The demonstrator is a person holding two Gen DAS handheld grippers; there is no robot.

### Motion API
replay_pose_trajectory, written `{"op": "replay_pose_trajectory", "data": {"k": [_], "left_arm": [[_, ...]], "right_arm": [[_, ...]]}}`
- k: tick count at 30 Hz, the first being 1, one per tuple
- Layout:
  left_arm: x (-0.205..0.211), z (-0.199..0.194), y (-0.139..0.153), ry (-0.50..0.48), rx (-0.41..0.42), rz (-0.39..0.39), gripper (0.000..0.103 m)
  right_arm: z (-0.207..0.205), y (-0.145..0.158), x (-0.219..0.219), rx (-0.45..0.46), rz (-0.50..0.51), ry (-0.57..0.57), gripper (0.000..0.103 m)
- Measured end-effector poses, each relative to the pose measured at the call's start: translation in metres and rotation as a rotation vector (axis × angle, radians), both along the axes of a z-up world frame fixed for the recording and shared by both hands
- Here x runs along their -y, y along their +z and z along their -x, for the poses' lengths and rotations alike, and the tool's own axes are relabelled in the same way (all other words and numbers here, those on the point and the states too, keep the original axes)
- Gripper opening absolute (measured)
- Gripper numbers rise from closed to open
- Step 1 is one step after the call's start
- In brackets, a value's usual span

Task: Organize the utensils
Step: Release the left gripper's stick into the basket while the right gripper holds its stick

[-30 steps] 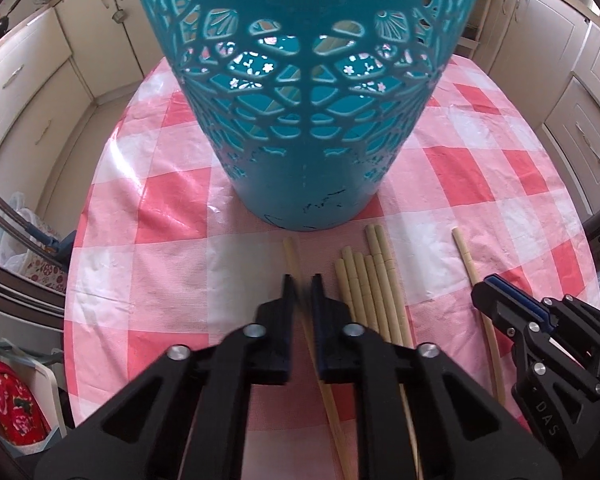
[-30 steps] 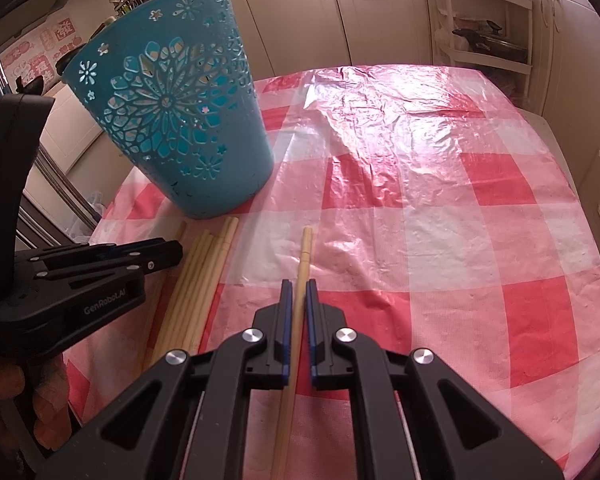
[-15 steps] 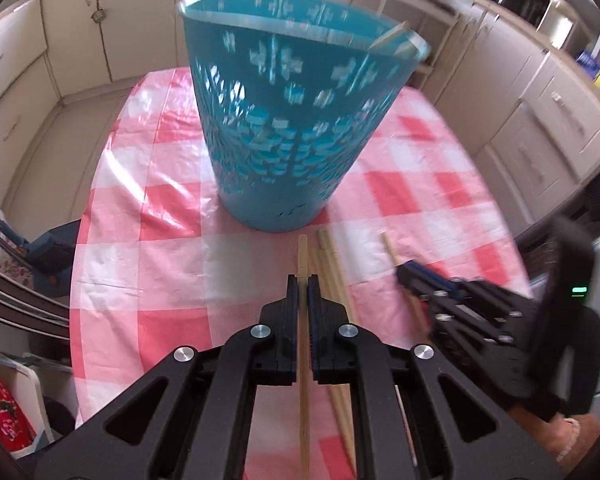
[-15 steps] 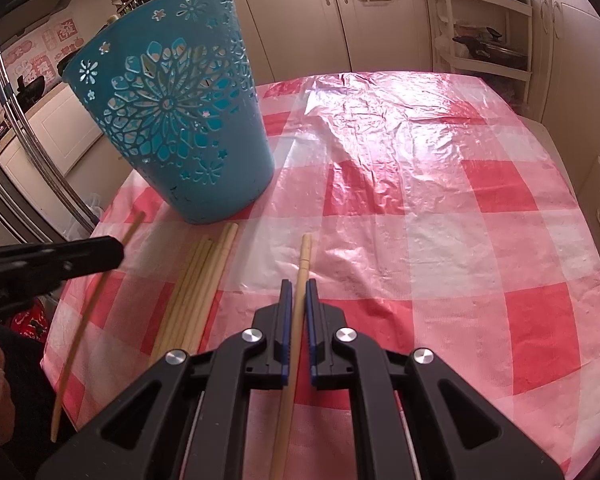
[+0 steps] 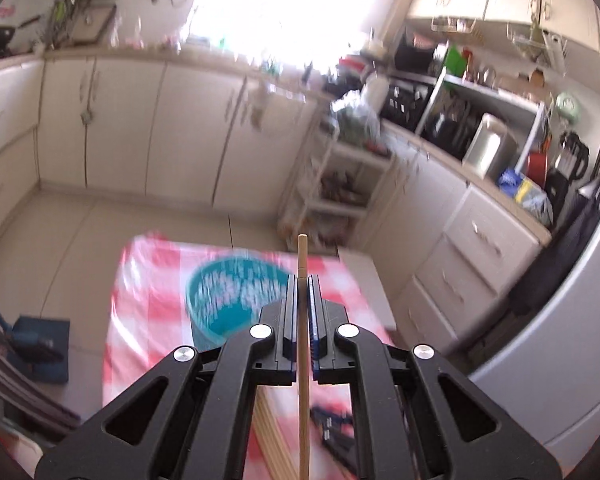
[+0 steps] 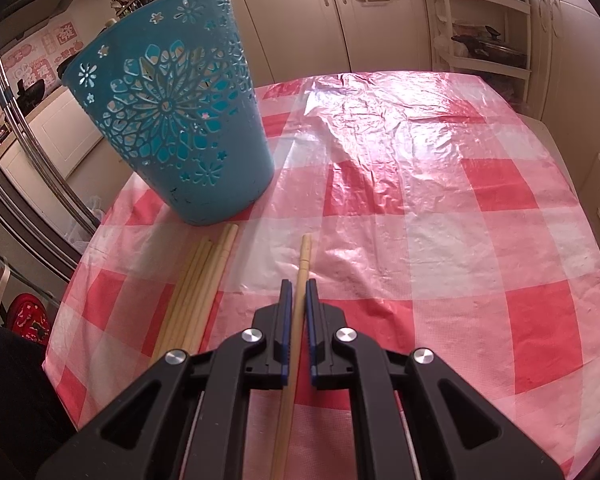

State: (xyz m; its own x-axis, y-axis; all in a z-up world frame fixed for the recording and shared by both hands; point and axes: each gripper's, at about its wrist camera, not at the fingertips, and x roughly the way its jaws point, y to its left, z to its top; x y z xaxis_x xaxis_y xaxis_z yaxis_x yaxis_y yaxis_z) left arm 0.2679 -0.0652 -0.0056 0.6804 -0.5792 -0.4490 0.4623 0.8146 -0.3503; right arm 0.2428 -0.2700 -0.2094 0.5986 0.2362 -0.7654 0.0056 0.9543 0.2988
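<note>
Left wrist view: left tongs (image 5: pixel 300 280) clenched on a single wooden chopstick (image 5: pixel 302 360), lifted clear above the tabletop (image 5: pixel 140 280), tip poking out past the pads. Below and beyond, blurred, the teal basket (image 5: pixel 220 300) seen from above, open mouth showing, standing on the red-and-white checked cloth toward the far left part of the tabletop. Under the tongs, more chopsticks (image 5: pixel 268 432) lying on the cloth at the near edge, with a dark blurred shape just beside them, not identifiable. Further out: cream cabinets (image 5: pixel 140 128), a bright window, a cluttered counter.

Right wrist view: right tongs (image 6: pixel 296 292) clenched on another chopstick (image 6: pixel 302 272), this one lying flat on the cloth, its far end pointing toward the middle of the tabletop (image 6: pixel 460 200). Just to the left, a bundle of chopsticks (image 6: pixel 196 292) side by side, running from the near left edge toward the foot of the teal basket (image 6: pixel 172 120). Basket upright near the far left corner, apart from the held chopstick. Dark sleeve at the lower left edge.
</note>
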Motion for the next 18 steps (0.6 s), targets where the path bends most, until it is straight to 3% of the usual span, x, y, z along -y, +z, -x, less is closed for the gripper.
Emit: {"op": "replay_pose_trajectory", "data": {"k": [8,15,18], "left_arm": [[0.015,-0.042,0.022,0.21,0.165,0.022,0.005],[0.021,-0.09,0.011,0.394,0.196,0.05,0.005],[0.021,-0.104,0.002,0.423,0.189,0.052,0.005]], "right_arm": [[-0.001,-0.001,0.002,0.0,-0.015,-0.003,0.007],[-0.001,-0.001,0.003,0.001,-0.022,-0.001,0.008],[-0.002,-0.001,0.003,0.0,-0.027,-0.002,0.009]]}}
